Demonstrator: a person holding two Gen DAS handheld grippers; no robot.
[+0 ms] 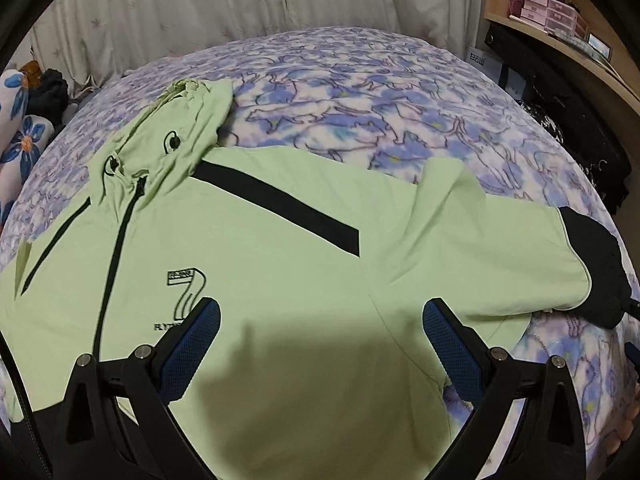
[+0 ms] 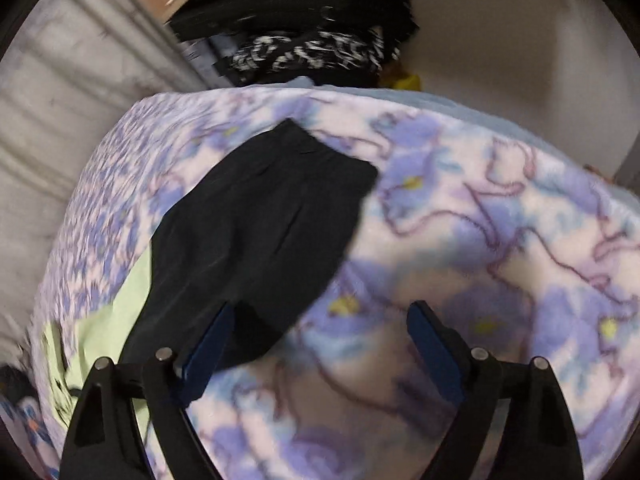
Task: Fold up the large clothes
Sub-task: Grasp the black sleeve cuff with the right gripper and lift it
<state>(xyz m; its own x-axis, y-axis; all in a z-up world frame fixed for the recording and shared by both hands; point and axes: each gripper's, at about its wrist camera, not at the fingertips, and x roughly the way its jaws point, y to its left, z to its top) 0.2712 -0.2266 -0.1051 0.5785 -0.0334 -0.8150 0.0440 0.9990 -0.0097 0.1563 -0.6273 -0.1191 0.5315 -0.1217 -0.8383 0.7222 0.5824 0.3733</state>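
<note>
Left tongs (image 1: 320,344) are spread over the jacket (image 1: 256,264), nothing pinched. Right tongs (image 2: 320,356) are spread too, the black cuff (image 2: 256,232) lying partly between the pads, not gripped. Jacket is laid flat, front up, on the bed (image 1: 360,92). Fabric is judged light, soft and floppy, likely slippery; cuff and hem edges are best pinched.

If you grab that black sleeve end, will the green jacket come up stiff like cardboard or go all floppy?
Probably floppy: the green jacket lies flat with soft creases on the blanket, and its hood has slumped. The black sleeve end would likely lift first, the rest trailing. It looks thin, so probably light.
</note>
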